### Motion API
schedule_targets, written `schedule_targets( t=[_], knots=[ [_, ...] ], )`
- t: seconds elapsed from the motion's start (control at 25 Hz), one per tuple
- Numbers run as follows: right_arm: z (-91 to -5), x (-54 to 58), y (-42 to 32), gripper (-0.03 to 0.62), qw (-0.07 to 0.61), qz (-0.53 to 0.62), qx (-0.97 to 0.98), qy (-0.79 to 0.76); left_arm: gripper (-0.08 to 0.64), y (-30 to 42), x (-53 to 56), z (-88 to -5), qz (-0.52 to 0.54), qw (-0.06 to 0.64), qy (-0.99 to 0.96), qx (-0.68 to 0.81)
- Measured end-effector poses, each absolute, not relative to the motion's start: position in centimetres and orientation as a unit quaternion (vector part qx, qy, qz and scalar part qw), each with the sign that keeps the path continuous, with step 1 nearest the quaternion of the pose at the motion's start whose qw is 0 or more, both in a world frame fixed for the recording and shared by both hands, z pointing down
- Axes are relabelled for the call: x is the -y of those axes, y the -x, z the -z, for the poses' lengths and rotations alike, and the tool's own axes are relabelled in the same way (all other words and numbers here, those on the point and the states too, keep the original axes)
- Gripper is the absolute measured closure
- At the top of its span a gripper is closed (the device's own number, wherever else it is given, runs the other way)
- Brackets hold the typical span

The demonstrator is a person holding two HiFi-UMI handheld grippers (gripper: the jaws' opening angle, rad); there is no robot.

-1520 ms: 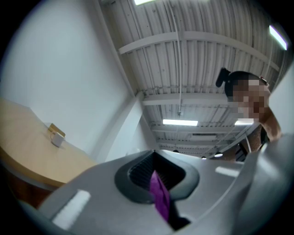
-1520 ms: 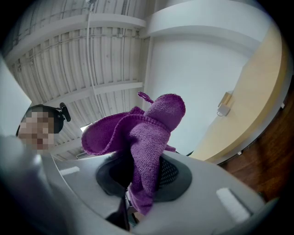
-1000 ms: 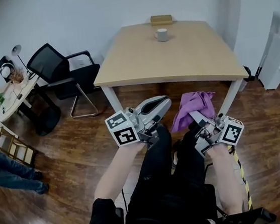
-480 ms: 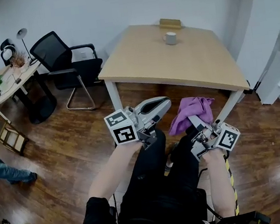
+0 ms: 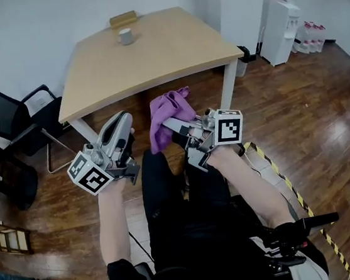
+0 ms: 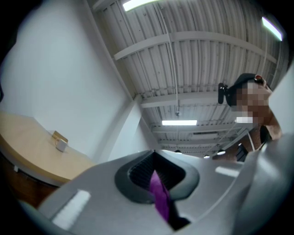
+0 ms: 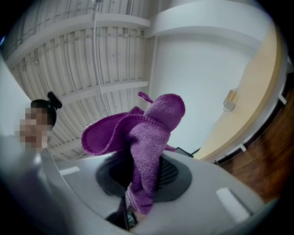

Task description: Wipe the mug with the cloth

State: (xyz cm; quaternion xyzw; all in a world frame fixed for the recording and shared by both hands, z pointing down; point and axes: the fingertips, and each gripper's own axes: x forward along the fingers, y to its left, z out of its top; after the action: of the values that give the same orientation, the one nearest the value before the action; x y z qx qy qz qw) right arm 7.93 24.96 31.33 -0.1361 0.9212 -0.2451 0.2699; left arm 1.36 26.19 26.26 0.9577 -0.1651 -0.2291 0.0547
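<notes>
A pale wooden desk [image 5: 152, 56] stands ahead of me across dark floorboards, well apart from both grippers, which I hold low above the person's legs. My right gripper [image 5: 174, 125] has its jaws clamped on a bunched purple cloth [image 5: 167, 115] that stands up out of them. My left gripper [image 5: 120, 120] has its jaws closed, and the head view shows nothing in them. A thin purple sliver shows in their seam, and I cannot tell what it is. The white mug [image 5: 125, 36] sits upright near the desk's far edge, untouched. I judge the cloth is in hand, but reaching the desk, steadying the mug and all the wiping are yet to do.
</notes>
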Motion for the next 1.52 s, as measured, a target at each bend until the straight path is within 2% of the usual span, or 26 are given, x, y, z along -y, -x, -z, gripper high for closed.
schedule_targets(
  t=[1.52],
  knots=[
    [-29.9,-26.7,-8.4,0.512,0.268,0.199,-0.934,0.129,0.539,-1.8,-26.1,-26.2,0.206,0.053,-0.961,0.175]
  ],
)
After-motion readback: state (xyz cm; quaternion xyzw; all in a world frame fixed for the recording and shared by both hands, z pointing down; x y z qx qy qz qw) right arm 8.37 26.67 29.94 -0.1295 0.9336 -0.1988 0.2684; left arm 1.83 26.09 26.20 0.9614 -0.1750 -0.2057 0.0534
